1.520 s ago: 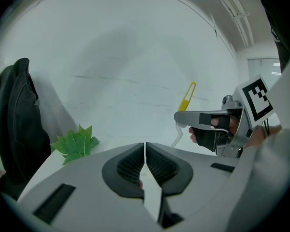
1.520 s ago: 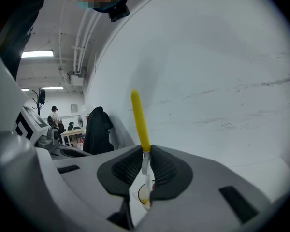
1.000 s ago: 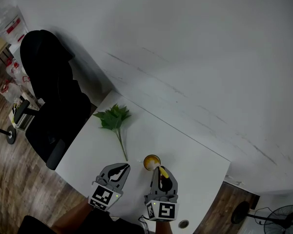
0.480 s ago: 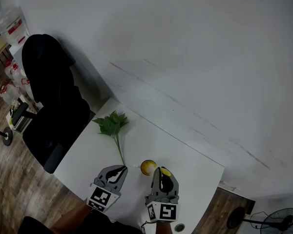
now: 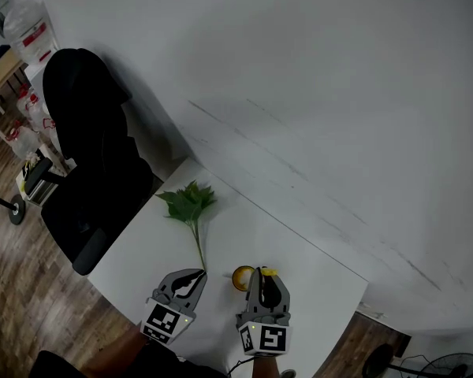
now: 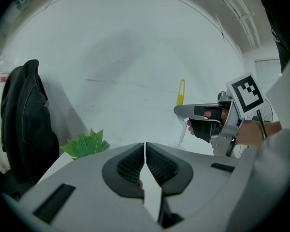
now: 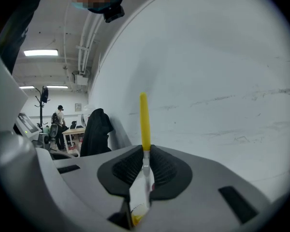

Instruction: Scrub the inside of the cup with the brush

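Standing in clamped right gripper (image 7: 146, 152) jaws, brush (image 7: 144, 122) beside cup (image 5: 242, 278); left gripper (image 6: 145, 148) jaws together.

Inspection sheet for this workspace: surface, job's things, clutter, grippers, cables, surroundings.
Surface: white table, bare apart from the items below.
Job's things: yellow cup upright on the table near the front edge. The brush has a yellow handle and is held upright. Its head is hidden.
Clutter: green leaf sprig lying flat, apart from the cup.
Grippers: left gripper has its jaws together with nothing between them. The right gripper is clamped on the brush, right beside the cup.
Cables: nothing seen.
Surroundings: black chair at the table's left, white wall, wooden floor.
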Motion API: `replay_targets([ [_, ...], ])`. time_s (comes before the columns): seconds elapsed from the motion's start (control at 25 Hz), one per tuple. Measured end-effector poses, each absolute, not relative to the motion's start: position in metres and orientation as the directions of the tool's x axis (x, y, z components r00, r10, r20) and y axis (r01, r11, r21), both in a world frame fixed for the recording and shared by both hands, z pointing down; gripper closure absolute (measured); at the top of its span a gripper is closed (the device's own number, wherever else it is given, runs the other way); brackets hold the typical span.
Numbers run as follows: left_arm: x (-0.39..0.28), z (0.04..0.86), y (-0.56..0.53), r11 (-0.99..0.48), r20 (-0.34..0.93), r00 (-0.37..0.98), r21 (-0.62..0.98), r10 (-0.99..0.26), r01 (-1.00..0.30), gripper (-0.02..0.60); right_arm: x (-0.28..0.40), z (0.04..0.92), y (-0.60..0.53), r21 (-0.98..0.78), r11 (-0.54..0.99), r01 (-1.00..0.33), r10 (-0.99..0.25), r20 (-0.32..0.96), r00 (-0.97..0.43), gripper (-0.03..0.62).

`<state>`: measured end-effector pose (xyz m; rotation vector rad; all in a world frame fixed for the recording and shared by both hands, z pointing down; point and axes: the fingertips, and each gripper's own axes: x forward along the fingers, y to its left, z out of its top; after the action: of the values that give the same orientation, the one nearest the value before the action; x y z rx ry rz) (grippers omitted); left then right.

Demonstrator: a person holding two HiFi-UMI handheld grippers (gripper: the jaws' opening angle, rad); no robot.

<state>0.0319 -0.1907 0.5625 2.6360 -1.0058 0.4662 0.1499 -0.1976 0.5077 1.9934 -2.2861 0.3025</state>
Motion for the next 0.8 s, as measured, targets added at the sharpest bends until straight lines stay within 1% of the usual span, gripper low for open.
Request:
replay_targets([
  [0.28, 0.025, 0.575, -0.2, -0.688, 0.412, 0.68, 0.157, -0.607, -0.709, 0.551, 0.145, 0.532, -0.212, -0.11, 0.151, -0.982, -0.956, 0.238, -0.174, 0.535],
  [0.8, 0.031, 0.578, -0.203, -0.696, 0.415, 0.687, 0.16, -0.596, -0.7, 0.551, 0.149, 0.533, -0.212, -0.122, 0.141, -0.982, -0.957, 0.237, -0.167, 0.536],
])
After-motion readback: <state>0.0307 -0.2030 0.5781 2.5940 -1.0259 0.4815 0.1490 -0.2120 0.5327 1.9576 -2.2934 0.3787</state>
